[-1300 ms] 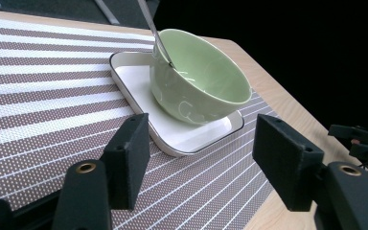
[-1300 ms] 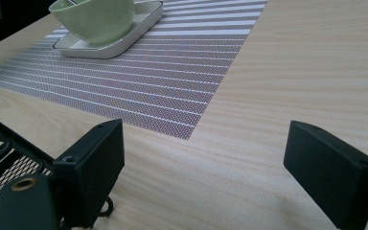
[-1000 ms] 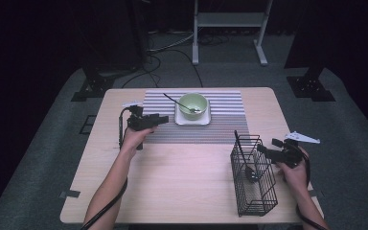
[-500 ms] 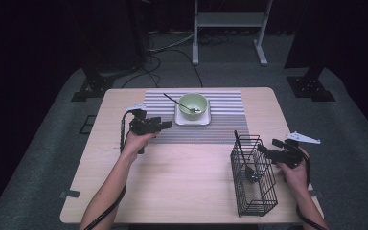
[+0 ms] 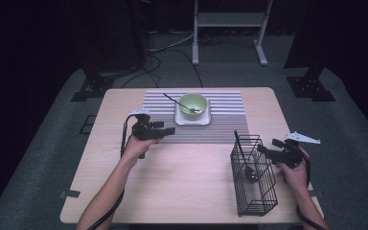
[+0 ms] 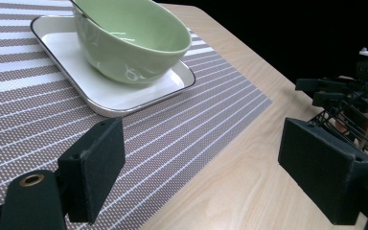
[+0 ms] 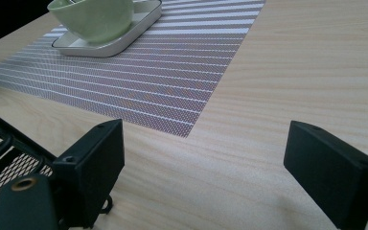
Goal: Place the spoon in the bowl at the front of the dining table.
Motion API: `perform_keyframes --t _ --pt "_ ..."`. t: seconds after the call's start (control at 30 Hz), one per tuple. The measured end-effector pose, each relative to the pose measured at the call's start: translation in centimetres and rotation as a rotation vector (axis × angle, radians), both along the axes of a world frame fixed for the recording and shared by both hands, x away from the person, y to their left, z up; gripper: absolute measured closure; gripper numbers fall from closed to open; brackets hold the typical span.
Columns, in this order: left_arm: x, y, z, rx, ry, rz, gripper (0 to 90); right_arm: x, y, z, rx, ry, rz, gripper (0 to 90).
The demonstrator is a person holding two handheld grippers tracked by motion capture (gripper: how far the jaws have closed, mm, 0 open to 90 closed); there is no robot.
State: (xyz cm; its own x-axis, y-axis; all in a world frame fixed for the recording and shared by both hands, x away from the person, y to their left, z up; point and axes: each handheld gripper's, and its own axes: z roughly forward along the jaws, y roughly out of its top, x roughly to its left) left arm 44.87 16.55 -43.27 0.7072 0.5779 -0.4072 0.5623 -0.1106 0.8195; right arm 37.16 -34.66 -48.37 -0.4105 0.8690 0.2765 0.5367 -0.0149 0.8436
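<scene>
A pale green bowl (image 5: 193, 102) with a spoon (image 5: 173, 100) resting in it stands on a white square plate (image 5: 192, 118) on the striped placemat (image 5: 225, 115). My left gripper (image 5: 170, 130) hovers over the mat's near left part and points right toward the plate. Its jaws have just been opening and stand open, with nothing between them. In the left gripper view the bowl (image 6: 129, 43) lies ahead to the left of that gripper (image 6: 206, 163). My right gripper (image 5: 263, 149) is open and empty beside the black wire basket (image 5: 253, 191), which holds a dark utensil (image 5: 252, 174).
The light wooden table (image 5: 187, 177) reaches to its front edge below both hands. The basket's corner (image 7: 0, 143) sits close to the left jaw in the right gripper view. Dark stands and cables are on the floor behind the table.
My left gripper has drifted a little toward the near edge of the mat. The right hand and the basket have kept still.
</scene>
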Motion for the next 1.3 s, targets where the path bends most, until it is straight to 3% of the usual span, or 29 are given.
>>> perform_keyframes --t 0.67,1.0,1.3 --pt "-1.5 -0.6 0.3 0.017 -0.011 -0.027 15.3 0.0 0.0 0.0 -0.003 -0.003 0.002 12.9" --pt "-2.8 -1.2 0.3 0.023 -0.005 -0.046 8.1 0.0 0.0 0.0 -0.004 -0.003 0.001 12.9" --pt "-4.0 -1.2 0.5 0.04 -0.012 -0.066 8.0 0.0 0.0 0.0 -0.006 -0.003 0.0 12.9"
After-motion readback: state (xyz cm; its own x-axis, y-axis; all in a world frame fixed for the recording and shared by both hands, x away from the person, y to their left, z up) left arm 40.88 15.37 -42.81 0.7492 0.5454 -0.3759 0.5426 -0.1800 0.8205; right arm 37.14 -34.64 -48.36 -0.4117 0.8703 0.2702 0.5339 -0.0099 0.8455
